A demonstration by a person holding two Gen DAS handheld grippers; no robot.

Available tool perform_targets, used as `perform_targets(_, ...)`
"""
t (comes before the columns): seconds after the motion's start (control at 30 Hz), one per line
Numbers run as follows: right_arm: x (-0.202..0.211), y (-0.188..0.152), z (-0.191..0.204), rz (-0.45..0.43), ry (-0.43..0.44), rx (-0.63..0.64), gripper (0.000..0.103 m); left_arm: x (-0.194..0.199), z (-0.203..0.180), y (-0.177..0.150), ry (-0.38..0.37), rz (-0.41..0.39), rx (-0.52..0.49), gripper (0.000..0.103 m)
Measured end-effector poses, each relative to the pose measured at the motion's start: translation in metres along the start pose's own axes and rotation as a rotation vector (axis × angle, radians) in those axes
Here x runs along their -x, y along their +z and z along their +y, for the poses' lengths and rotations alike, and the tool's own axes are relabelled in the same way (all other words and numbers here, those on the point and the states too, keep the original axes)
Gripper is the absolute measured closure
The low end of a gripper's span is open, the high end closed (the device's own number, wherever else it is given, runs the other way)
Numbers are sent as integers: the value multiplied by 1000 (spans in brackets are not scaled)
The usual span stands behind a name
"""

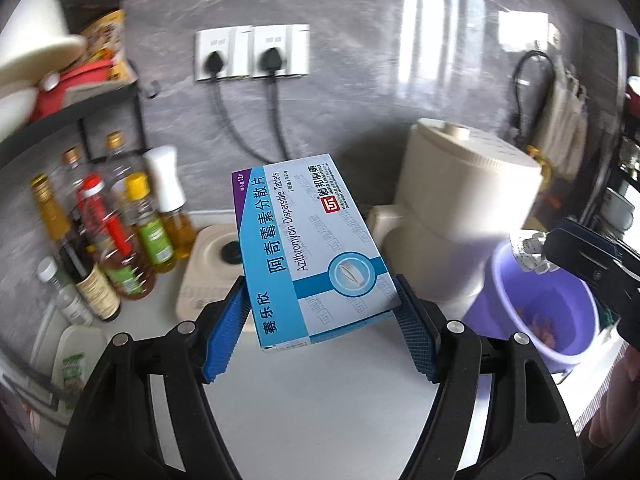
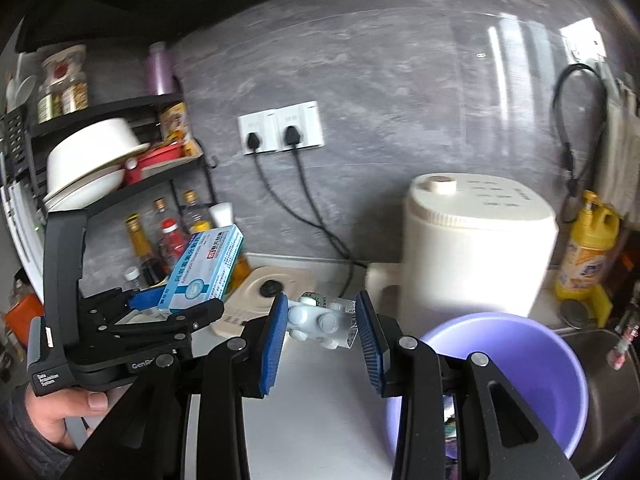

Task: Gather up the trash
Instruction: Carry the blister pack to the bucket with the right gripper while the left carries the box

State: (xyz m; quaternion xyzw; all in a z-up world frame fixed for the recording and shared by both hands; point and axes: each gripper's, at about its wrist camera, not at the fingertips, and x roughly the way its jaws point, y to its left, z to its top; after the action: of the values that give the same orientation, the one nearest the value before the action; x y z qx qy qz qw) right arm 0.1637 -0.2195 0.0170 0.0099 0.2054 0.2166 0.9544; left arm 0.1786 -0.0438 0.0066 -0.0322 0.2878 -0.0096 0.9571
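Task status: both trash items are picked up but not yet binned; the left gripper (image 1: 320, 312) clamps the blue-and-white cardboard medicine box (image 1: 310, 248) at frame centre, and the right gripper (image 2: 322, 320) clamps the silver-and-white foil blister pack (image 2: 322, 320) at frame centre, both clear of the white bench (image 2: 320, 400). The round purple plastic basin (image 2: 532, 372), lower right of the frame, appears to hold some scraps already. Count: two grippers, one box, one blister pack, one basin; no further loose trash shows on the bench.
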Motion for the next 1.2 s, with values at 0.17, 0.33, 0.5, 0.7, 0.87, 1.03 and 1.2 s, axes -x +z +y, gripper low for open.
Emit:
perform_targets(0.17,13,0,-20,-16,-66,-28,68,-9,-26,7,-63,-2,-38,32)
perform_targets(0.33,27,-3,-43,-27,-134,-63,68,-18,-53,11,-119,0,-80,32)
perform_targets(0.5,41,-10,-65,-26,-195,-99,68,-28,-84,12,-180,14,-119,32)
perform_targets(0.7,56,-22,-92,-22,-261,-144,68,-35,-116,14,-245,22,-160,32)
perform_targets(0.87,64,-31,-111,-9,-301,-171,67,-39,-139,13,-287,32,-184,32)
perform_targets(1.03,74,-36,-125,-20,-336,-193,39,-41,-161,10,-327,45,-218,32)
perform_targets(1.2,86,-44,-138,-23,-367,-223,39,-44,-179,4,-361,63,-246,32)
